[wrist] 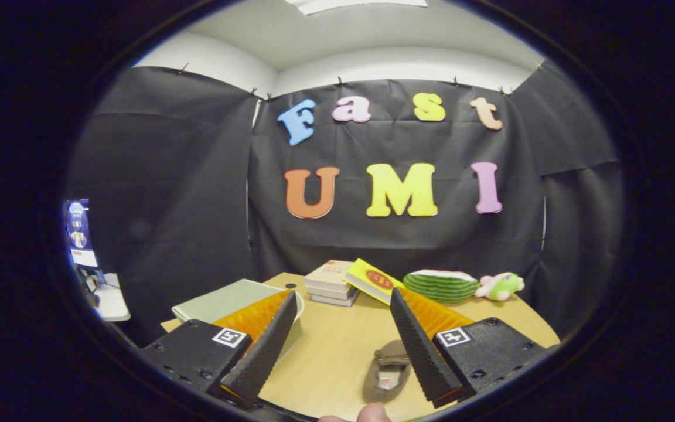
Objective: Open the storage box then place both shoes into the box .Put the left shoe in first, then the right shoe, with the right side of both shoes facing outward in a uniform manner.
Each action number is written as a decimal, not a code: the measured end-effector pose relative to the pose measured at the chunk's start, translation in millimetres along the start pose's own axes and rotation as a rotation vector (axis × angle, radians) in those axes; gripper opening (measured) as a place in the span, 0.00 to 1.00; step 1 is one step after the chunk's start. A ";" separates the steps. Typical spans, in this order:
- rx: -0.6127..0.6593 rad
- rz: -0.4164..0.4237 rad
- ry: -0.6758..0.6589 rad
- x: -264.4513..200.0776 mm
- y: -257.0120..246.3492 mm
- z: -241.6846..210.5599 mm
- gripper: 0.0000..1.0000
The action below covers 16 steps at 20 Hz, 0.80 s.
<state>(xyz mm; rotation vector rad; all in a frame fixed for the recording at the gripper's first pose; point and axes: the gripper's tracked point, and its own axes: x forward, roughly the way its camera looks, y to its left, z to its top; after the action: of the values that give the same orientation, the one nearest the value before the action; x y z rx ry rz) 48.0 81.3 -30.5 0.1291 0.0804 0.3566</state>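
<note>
1. Brown soft slipper-like shoe (385, 373) lies on the round wooden table (337, 346), between the fingers, nearer the right one.
2. The gripper (343, 305) stands spread wide, holding nothing.
3. A pale flat storage box (226, 300) sits at ten o'clock from the shoe, behind the left finger.

hand-held gripper (343, 343) fingers spread, shoe (385, 370) between

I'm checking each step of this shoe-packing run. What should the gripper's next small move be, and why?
Probably swing toward the storage box and reach for its lid. The box lies closed on the table, partly behind one finger, and it must be opened before any shoe goes in. The gripper is open and holds nothing; a brown shoe lies between its fingers, close against one of them.
</note>
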 end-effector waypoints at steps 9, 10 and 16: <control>0.263 0.321 0.136 63.0 61.6 -57.8 1.00; 0.292 0.340 0.166 68.4 66.0 -66.4 1.00; 0.517 0.425 0.350 100.6 87.9 -116.1 1.00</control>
<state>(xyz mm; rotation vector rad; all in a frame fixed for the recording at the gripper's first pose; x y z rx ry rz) 100.1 211.5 -138.6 0.6004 0.4970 0.7773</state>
